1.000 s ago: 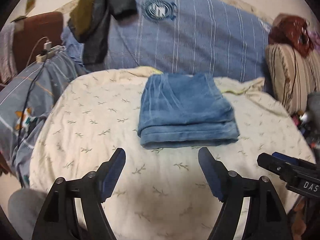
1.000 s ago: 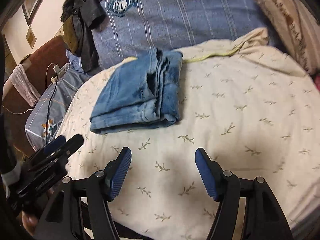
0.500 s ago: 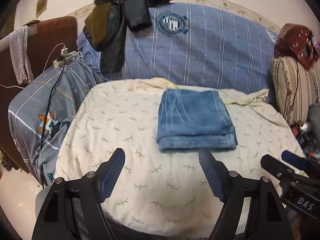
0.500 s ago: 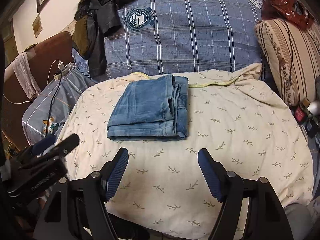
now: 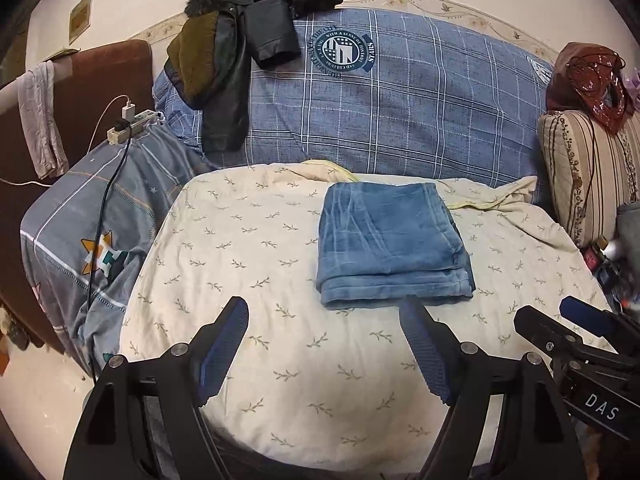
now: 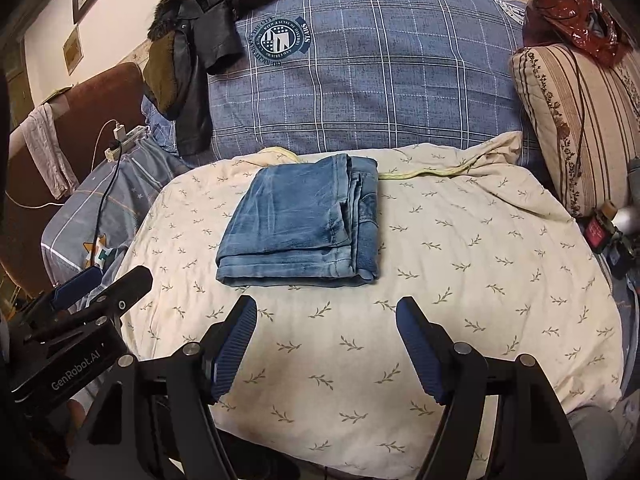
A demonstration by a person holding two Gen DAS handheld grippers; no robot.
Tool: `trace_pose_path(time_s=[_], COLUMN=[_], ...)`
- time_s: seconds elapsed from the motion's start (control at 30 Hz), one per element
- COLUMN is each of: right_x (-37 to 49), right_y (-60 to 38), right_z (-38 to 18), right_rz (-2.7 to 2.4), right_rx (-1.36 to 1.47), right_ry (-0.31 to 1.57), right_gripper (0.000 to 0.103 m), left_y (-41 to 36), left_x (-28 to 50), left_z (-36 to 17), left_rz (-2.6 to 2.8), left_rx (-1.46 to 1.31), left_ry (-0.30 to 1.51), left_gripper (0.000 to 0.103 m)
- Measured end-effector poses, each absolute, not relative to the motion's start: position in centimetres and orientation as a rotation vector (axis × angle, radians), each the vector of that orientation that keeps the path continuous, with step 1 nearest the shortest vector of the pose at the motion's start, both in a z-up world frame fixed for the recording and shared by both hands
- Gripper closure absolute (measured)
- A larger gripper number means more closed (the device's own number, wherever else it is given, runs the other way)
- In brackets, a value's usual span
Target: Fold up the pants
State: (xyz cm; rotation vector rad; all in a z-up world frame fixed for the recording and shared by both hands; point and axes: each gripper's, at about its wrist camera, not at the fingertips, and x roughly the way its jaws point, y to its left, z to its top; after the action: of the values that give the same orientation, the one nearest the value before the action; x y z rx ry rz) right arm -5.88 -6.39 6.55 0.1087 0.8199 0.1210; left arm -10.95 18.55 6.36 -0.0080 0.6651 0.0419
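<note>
A bed under a cream leaf-print quilt (image 5: 280, 360) is observed; folded blue denim pants (image 5: 390, 240) lie centred. Left gripper (image 5: 324, 344) and right gripper (image 6: 326, 342) are held clear, jaws spread, empty. Denim is judged heavy, pliant; the thick folded edge is best gripped.

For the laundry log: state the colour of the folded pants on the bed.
Faded blue denim. The pants show best in the right wrist view, where the stacked fold edges are visible.

Pants (image 5: 390, 240): blue denim, folded into flat rectangular stack
Pose: layered edges showing
Place: on cream leaf-print bedcover (image 5: 280, 360), toward far side
</note>
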Motion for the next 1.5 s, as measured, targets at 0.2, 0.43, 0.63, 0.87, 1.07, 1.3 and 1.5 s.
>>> trace_pose_path(time_s=[0.2, 0.43, 0.63, 0.87, 1.07, 1.3, 1.5], right_x=[-5.91, -5.89, -5.85, -5.74, -5.76, -5.68, -5.62], right_y=[-6.48, -6.41, -6.34, -6.41, -6.34, -6.27, -6.32], right_z=[6.55, 6.6, 6.44, 6.36, 6.3, 6.24, 6.08], right_rz=[0.12, 0.124, 0.124, 0.122, 0.121, 0.121, 0.119], right_rx=[0.11, 0.111, 0.11, 0.111, 0.112, 0.111, 0.111], right_ry=[0.82, 0.821, 0.825, 0.828, 0.832, 0.836, 0.839], right_gripper=[0.03, 0.03, 0.03, 0.03, 0.03, 0.03, 0.03], left_y=[18.34, 18.22, 18.11, 17.88, 17.76, 17.69, 17.59], left_x=[-11.03, -10.98, -10.82, -10.85, -10.79, -10.7, -10.47], left_z=[6.35, 6.3, 6.14, 6.04, 5.91, 5.82, 5.67], left_rz=[0.043, 0.043, 0.044, 0.043, 0.041, 0.043, 0.044], left_rx=[0.0, 0.003, 0.006, 0.009, 0.01, 0.011, 0.013], left_ry=[0.665, 0.668, 0.672, 0.675, 0.678, 0.681, 0.687], left_gripper=[0.025, 0.025, 0.025, 0.025, 0.025, 0.025, 0.025])
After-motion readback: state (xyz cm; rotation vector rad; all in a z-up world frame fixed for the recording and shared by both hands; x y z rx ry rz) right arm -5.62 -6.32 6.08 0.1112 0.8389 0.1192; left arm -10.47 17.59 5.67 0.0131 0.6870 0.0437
